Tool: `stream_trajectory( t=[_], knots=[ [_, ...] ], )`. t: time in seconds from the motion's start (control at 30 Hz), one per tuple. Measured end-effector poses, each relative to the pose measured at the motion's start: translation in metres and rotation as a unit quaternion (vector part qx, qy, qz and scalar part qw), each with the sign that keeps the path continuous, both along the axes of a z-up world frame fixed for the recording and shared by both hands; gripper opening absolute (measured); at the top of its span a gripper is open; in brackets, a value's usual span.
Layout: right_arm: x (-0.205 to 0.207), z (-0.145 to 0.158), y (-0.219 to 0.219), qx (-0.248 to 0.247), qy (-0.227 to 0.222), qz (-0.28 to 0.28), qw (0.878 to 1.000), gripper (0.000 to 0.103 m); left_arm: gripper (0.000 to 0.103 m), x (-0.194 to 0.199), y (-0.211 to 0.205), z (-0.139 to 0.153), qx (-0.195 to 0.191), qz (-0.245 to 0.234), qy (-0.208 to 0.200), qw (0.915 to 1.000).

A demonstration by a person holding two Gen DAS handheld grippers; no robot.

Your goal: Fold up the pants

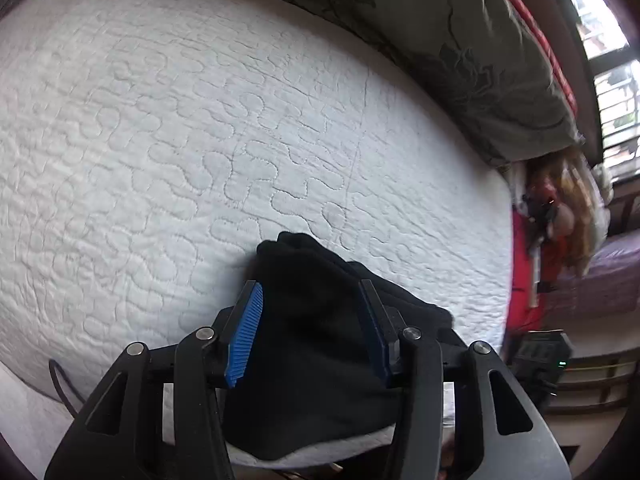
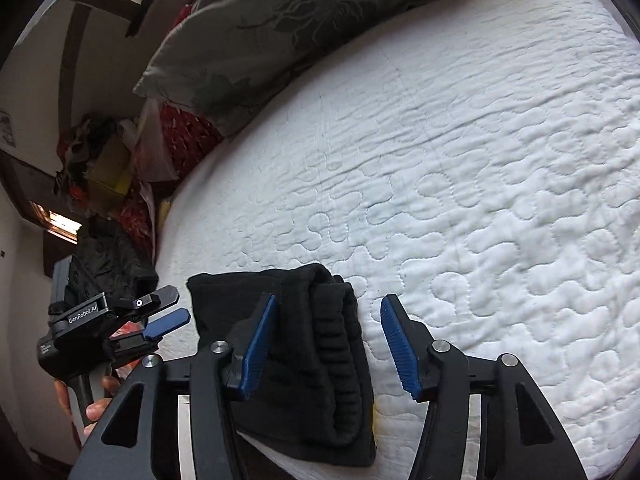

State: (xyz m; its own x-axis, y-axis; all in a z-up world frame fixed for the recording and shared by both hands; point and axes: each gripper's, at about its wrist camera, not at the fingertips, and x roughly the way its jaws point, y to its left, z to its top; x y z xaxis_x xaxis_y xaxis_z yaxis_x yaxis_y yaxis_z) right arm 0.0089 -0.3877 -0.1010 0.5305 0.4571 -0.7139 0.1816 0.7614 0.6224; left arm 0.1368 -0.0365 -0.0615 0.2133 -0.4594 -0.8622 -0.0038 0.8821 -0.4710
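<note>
One legible marking is found. In the right wrist view, the words "GenRobot.AI" stand in light lettering on the dark body of the left gripper, which a hand holds at the left edge of that view. A small pale label sits lower on the same gripper body, below the brand lettering; its print is too small to read. A small framed item hangs on the wall at the far left edge of that view, and nothing on it can be made out. The left wrist view carries no readable text, number or sign.
</note>
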Motion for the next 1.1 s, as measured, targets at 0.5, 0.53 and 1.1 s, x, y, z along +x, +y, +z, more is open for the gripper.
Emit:
stream_trajectory(
  t=[0.5,0.53,1.1],
  knots=[
    [0.012,0.009,0.02,-0.038,-0.034,0.015,0.999,0.033,0.033,0.012,-0.022,-0.002,0.08,0.02,-0.054,0.9951],
    [0.015,0.008,0.02,-0.035,-0.032,0.012,0.999,0.033,0.033,0.012,-0.021,-0.002,0.084,0.02,-0.058,0.9945],
    [0.02,-0.016,0.013,-0.006,0.001,-0.013,1.0,0.041,0.033,0.013,-0.024,-0.012,0.095,0.015,-0.061,0.9935]
  ],
)
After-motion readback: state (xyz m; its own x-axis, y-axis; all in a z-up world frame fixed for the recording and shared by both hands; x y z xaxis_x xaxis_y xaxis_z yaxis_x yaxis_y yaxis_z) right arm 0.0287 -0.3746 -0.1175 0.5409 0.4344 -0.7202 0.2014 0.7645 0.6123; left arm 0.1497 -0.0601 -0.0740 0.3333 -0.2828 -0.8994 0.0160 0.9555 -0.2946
